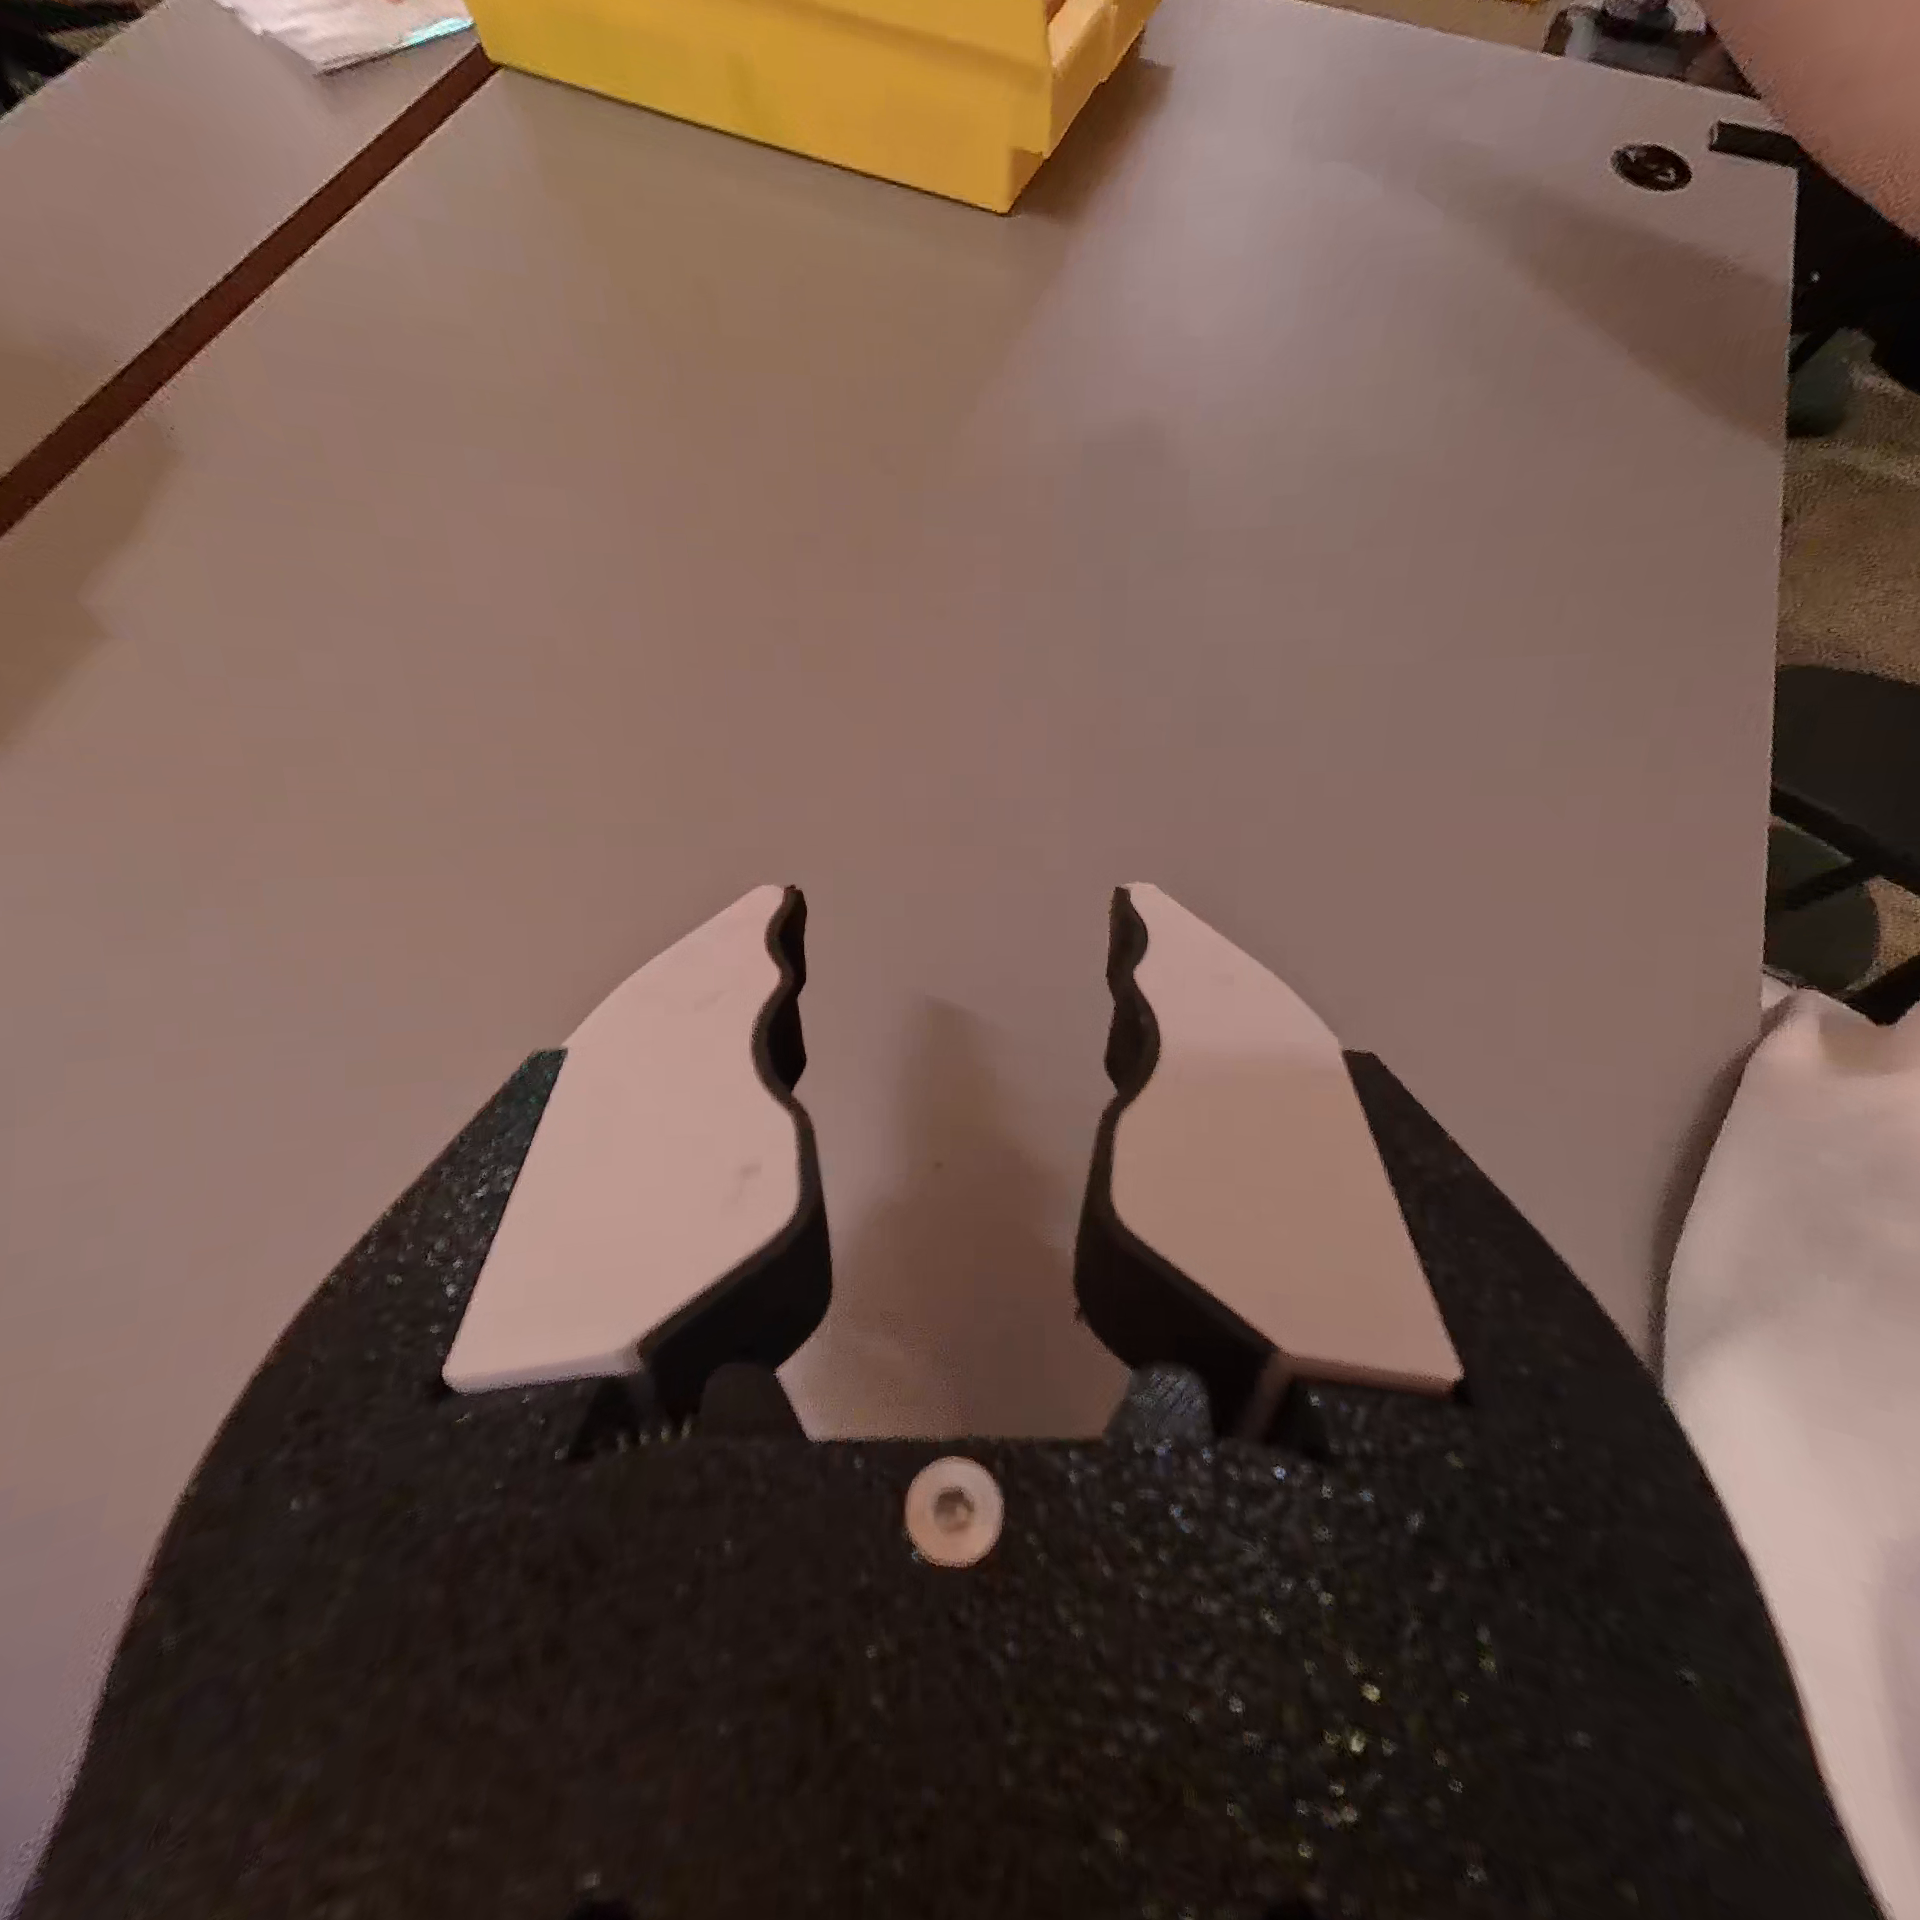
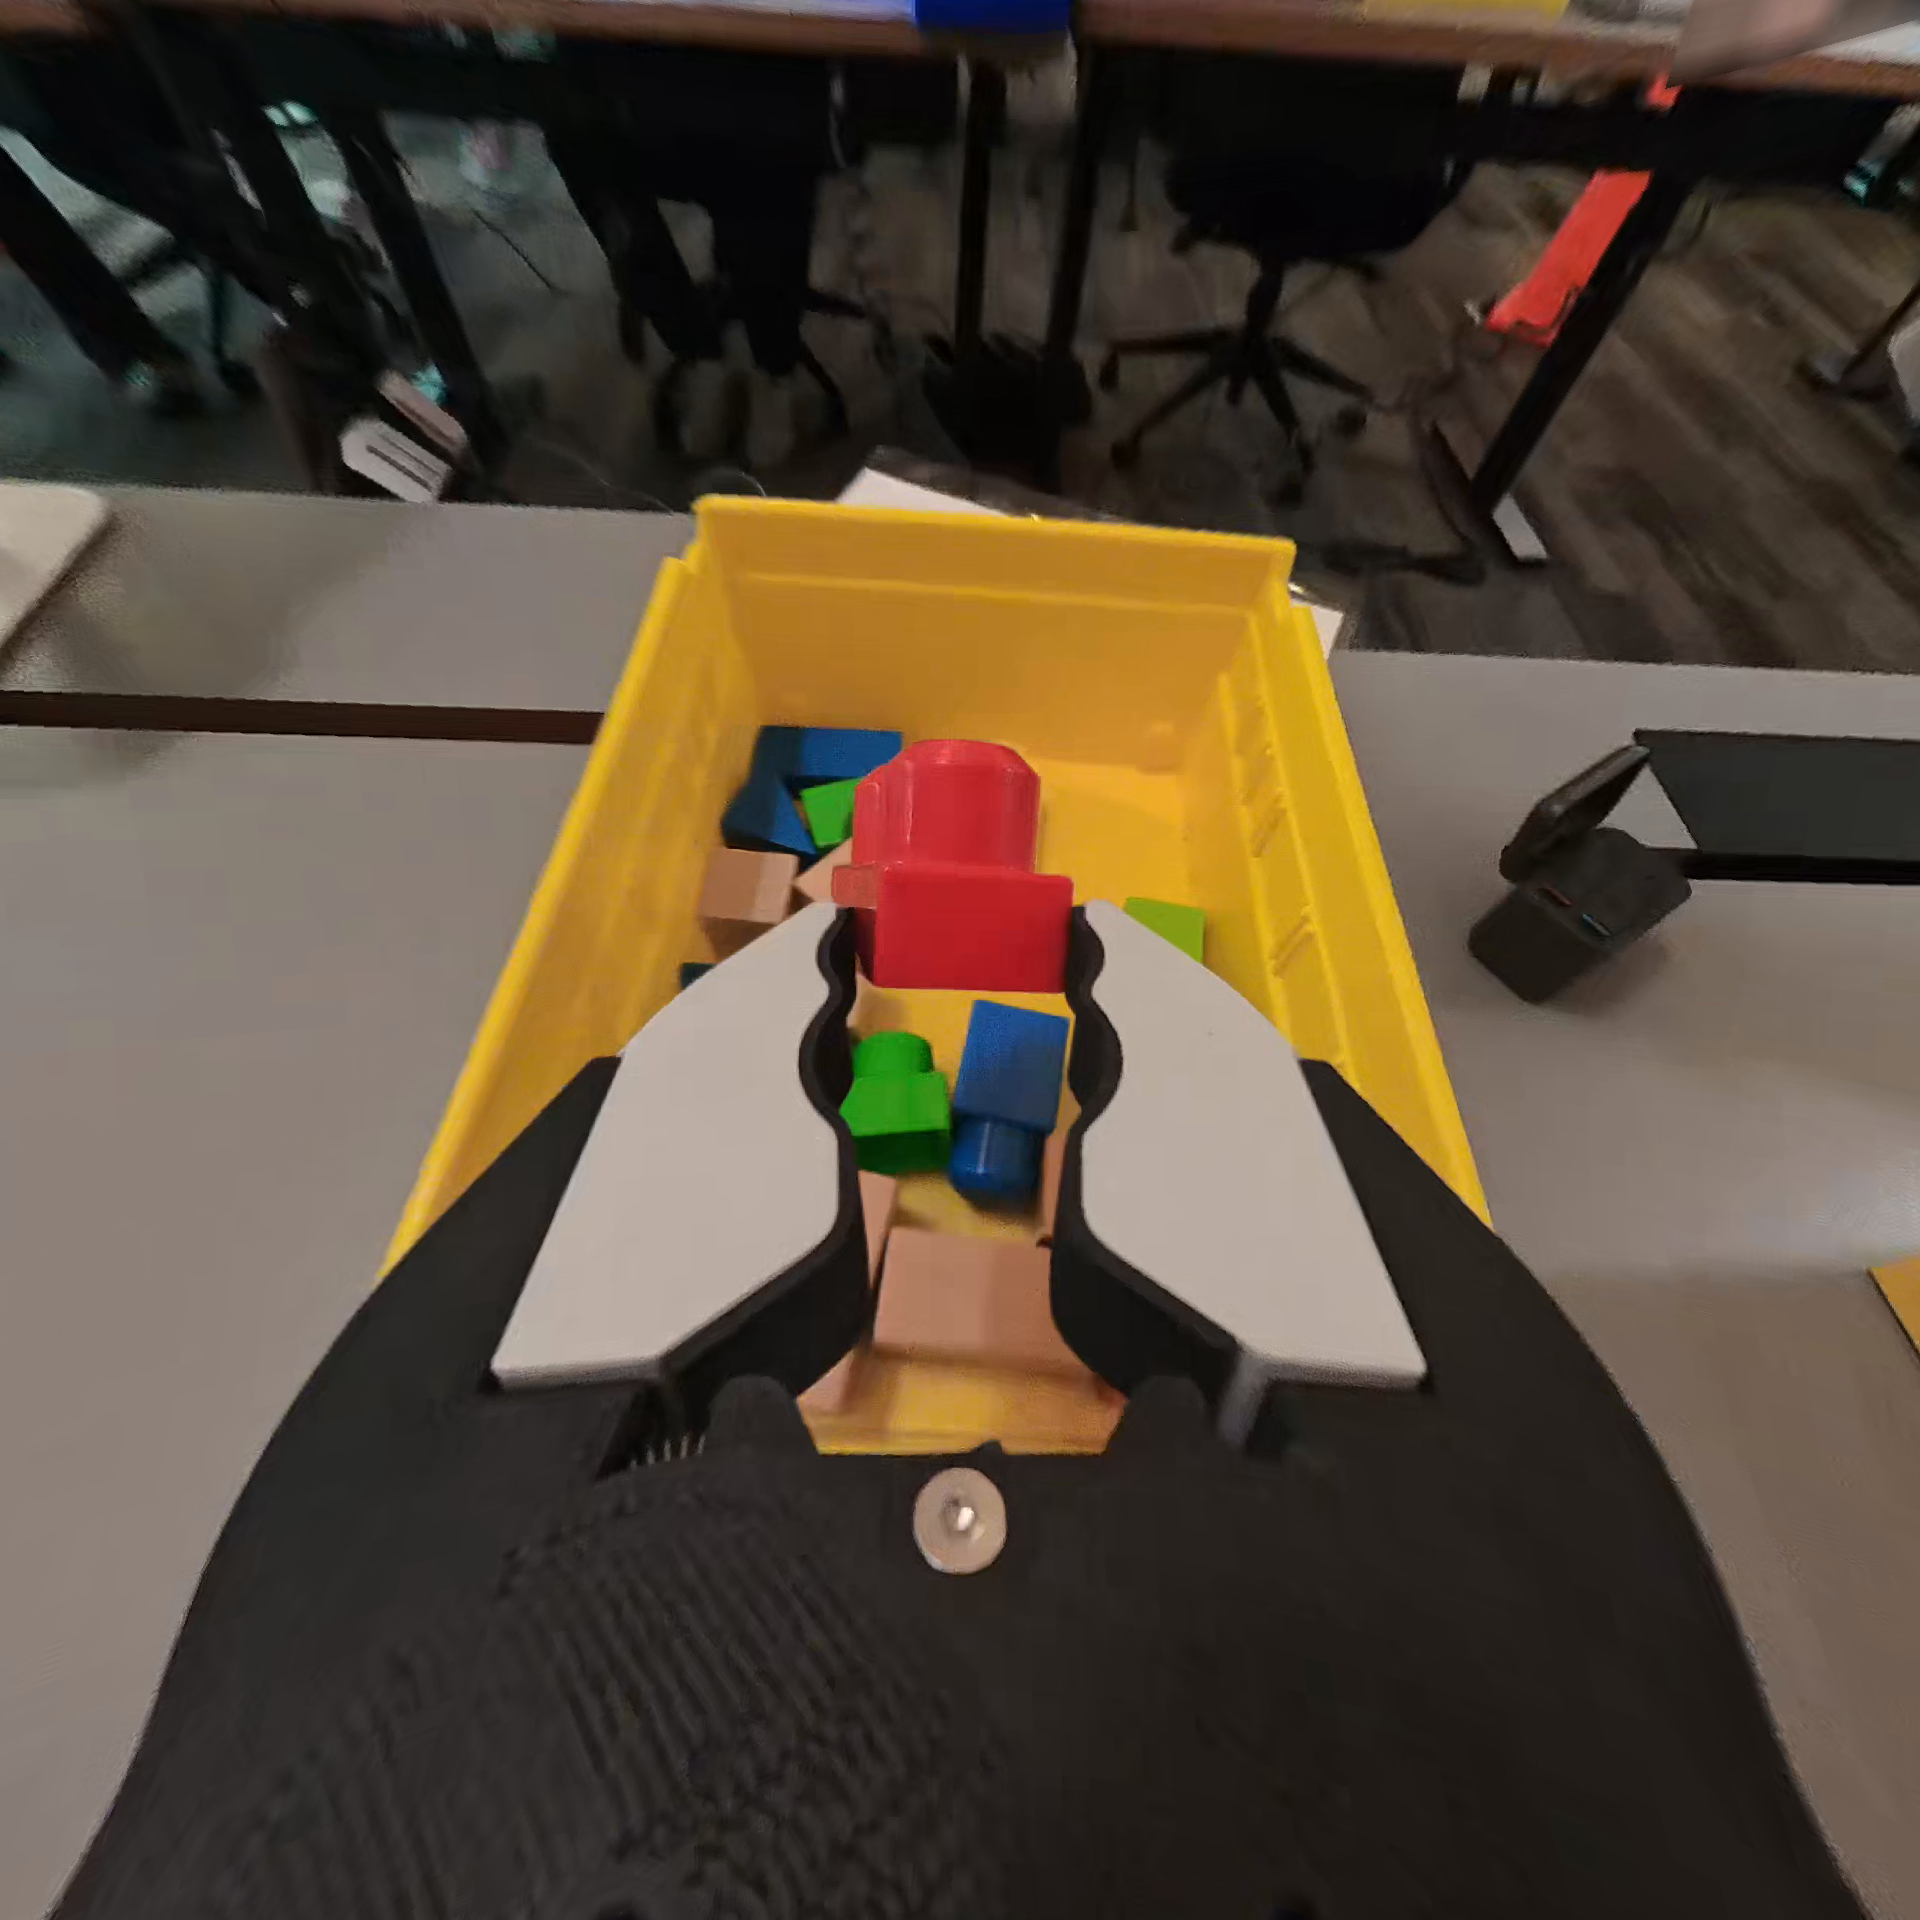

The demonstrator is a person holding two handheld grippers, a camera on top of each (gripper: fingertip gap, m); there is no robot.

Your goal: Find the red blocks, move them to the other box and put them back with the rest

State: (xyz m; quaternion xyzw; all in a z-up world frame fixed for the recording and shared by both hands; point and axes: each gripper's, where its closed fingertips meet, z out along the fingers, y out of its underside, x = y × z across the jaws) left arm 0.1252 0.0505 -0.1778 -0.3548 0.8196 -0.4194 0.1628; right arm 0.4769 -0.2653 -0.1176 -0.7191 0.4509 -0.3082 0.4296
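Left gripper (image 1: 958, 904) hangs over the bare grey table (image 1: 935, 520) with its fingers spread apart and nothing between them. In that left wrist view a yellow box (image 1: 831, 94) sits at the far edge of the table, only its outer wall showing, and white cloth (image 1: 1808, 1351) lies at the right margin. Seen from the right wrist, the right gripper (image 2: 961, 925) is clamped on a red block (image 2: 966, 894), a square base with a round peg standing on it; both dark pads press against the sides of the base. The block is held above the inside of a yellow box (image 2: 665, 790) that contains blue, green and tan blocks, among them a green peg block (image 2: 894, 1101) and a blue peg block (image 2: 1003, 1101). A black device (image 2: 1579, 894) rests on the table to the right of the box.
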